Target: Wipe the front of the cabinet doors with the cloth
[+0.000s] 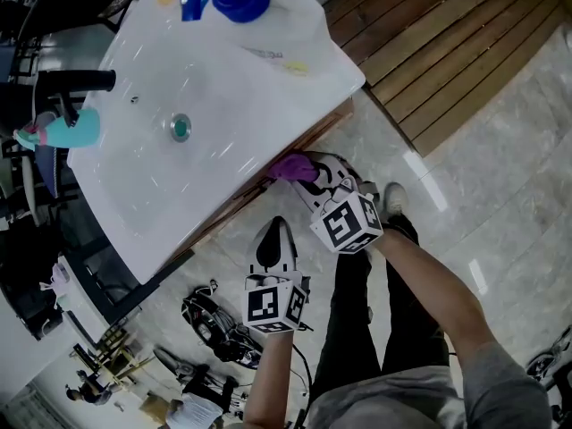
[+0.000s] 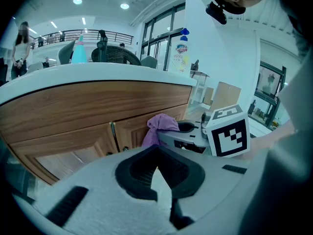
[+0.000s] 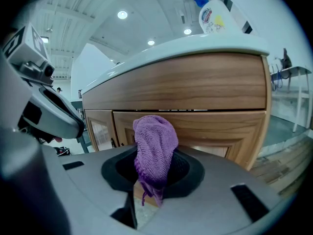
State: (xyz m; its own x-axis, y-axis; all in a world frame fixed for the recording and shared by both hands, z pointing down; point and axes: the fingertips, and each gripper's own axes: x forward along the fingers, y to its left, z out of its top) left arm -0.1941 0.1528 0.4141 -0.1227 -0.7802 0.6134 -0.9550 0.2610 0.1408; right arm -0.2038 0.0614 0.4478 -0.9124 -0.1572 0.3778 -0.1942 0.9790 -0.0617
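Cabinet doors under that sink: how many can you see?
2: the left door, left of the cloth; the right door, directly behind it. More may lie out of view.

A purple knitted cloth (image 3: 155, 148) is clamped between the jaws of the right gripper (image 3: 149, 192), bunched into a rounded wad that stands upright, with a loose end hanging below. It is held at the upper part of the wooden cabinet doors (image 3: 215, 131), just under the white countertop edge. The doors are framed with raised panels in light brown wood grain and are seen closed side by side.
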